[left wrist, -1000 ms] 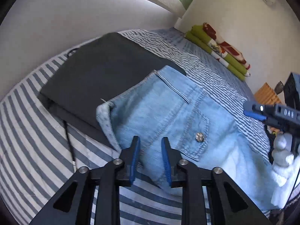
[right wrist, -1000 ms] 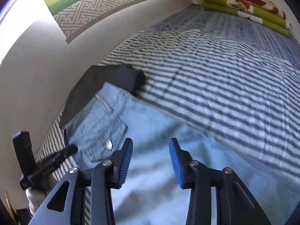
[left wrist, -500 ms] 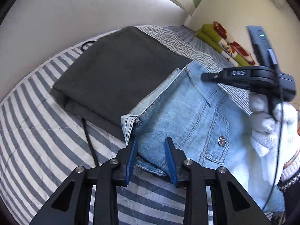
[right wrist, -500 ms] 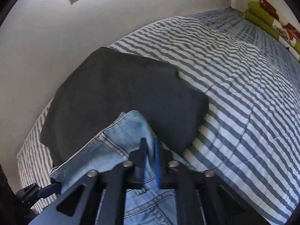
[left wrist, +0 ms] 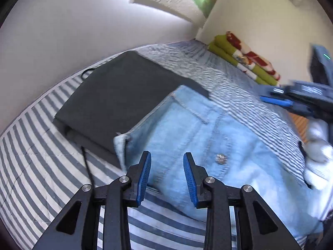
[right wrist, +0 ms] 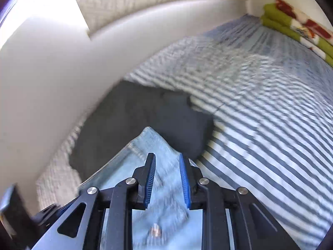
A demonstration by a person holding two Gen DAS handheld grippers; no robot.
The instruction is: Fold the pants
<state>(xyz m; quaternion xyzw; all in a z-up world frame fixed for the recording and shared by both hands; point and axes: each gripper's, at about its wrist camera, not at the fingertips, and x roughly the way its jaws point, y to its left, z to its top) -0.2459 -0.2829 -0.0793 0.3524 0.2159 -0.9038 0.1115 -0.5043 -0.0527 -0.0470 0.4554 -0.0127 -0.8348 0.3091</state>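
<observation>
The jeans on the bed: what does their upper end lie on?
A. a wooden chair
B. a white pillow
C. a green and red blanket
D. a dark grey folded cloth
D: in the left wrist view the waist end of the jeans overlaps the edge of the dark grey folded cloth, which lies on the striped bed cover.

A home bedroom: striped bedspread, folded green blankets against the wall.

Lt-blue denim pants, folded, on bed
</observation>
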